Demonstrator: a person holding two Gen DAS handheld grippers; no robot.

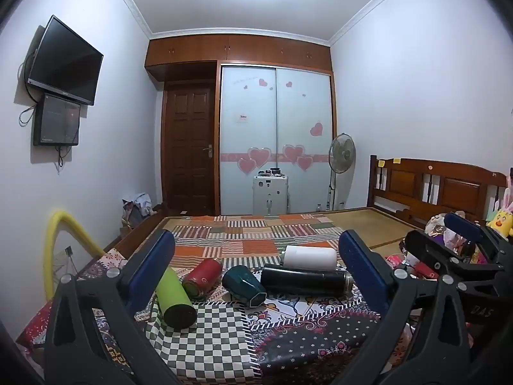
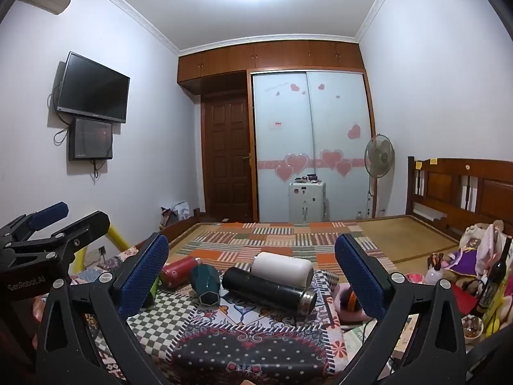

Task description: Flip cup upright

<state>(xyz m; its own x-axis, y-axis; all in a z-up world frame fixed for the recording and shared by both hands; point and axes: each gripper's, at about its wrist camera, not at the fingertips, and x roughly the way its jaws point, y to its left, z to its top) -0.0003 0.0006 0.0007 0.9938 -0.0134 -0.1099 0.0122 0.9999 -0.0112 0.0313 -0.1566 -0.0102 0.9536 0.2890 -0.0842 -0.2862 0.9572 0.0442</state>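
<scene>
Several cups lie on their sides on a patterned cloth point(image 1: 218, 337): a green cup point(image 1: 174, 298), a red cup point(image 1: 202, 277), a teal faceted cup point(image 1: 245, 285), a black flask point(image 1: 304, 279) and a white cup point(image 1: 309, 257). My left gripper point(image 1: 256, 272) is open and empty, a short way in front of them. My right gripper point(image 2: 251, 269) is open and empty, also short of the cups. In the right wrist view I see the red cup point(image 2: 178, 271), the teal cup point(image 2: 206, 284), the black flask point(image 2: 267, 290) and the white cup point(image 2: 282, 269).
A patchwork blanket point(image 1: 250, 237) covers the bed behind the cups. Plush toys and clutter point(image 2: 474, 256) lie at the right. A yellow tube point(image 1: 61, 240) curves at the left. A fan point(image 1: 341, 157) and a white cabinet point(image 1: 270, 194) stand by the wardrobe.
</scene>
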